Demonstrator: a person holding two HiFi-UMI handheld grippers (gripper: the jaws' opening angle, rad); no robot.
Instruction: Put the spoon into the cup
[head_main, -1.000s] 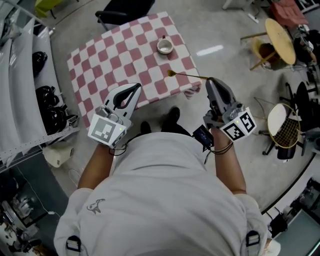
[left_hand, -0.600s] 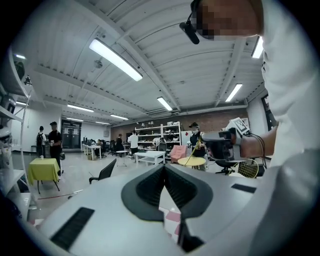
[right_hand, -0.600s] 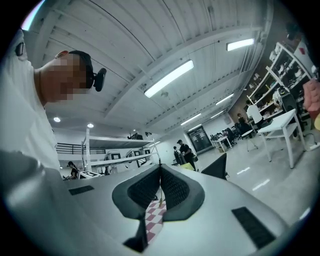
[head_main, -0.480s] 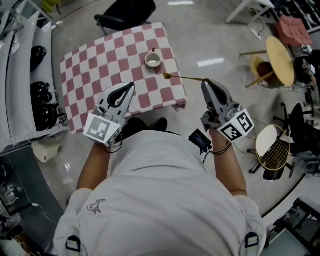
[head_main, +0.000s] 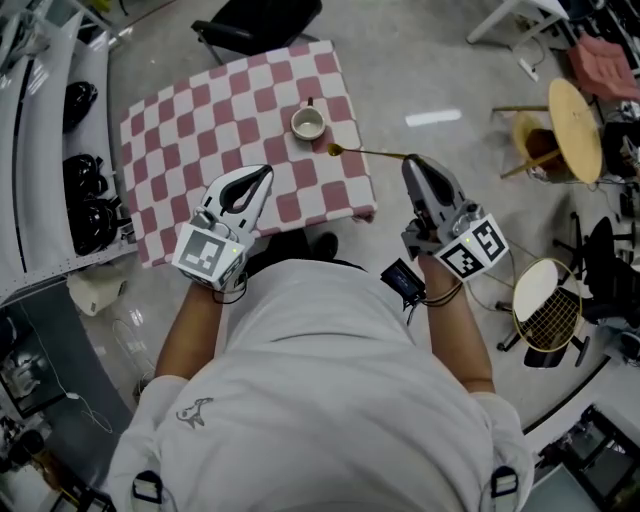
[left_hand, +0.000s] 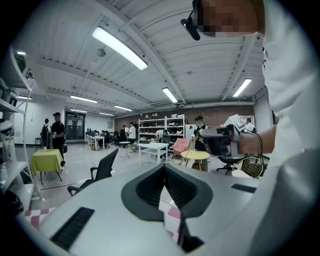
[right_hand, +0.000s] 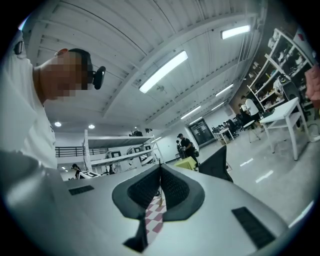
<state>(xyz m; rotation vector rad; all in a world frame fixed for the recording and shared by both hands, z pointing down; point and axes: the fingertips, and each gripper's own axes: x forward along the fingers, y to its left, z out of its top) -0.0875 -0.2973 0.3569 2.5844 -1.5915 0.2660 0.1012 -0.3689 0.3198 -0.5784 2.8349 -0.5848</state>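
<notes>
So, right gripper is clamped on the spoon handle end. The cup sits near, at the bowl's 11 o'clock. Left gripper is closed on nothing. Push toward 11, tip the bowl down over the rim, release late.

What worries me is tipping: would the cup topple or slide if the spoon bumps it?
The cup looks squat and wide, so it would probably slide rather than tip. The checked cloth under it may bunch and drag. The spoon in the right gripper looks thin, so its push is likely light.
</notes>
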